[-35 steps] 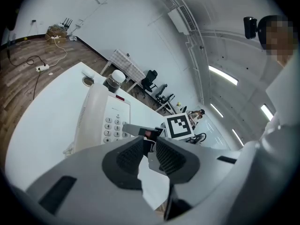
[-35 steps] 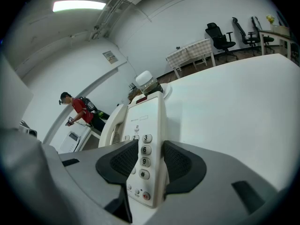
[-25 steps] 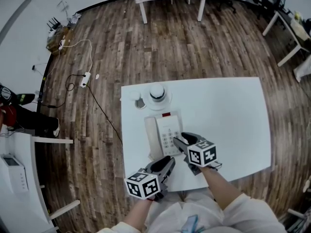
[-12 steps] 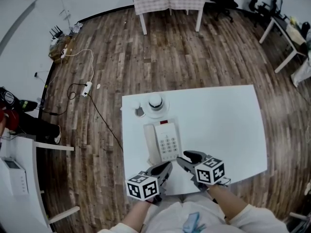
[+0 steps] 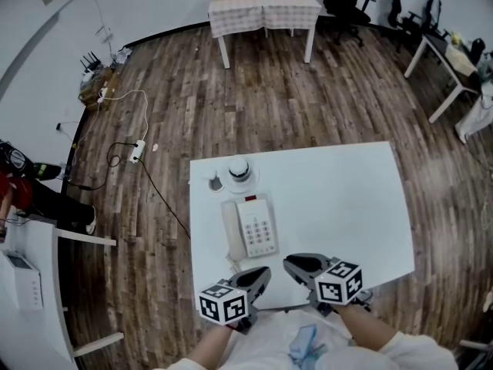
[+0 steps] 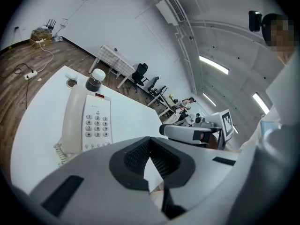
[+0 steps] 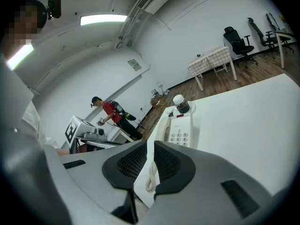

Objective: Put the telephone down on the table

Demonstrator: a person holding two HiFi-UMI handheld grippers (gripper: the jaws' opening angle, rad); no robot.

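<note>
The telephone (image 5: 248, 228) lies on the table (image 5: 347, 199); left gripper (image 5: 258, 274) jaws together, right gripper (image 5: 293, 264) jaws just closing to an empty slit; either could snag the coiled cord (image 6: 57, 150), dragging it.

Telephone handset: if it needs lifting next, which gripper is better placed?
Probably left. The handset lies along the left side of the telephone, ahead of the left gripper, though its jaws are shut. The right gripper, whose jaws have just been closing on nothing, would have to cross the keypad.
</note>
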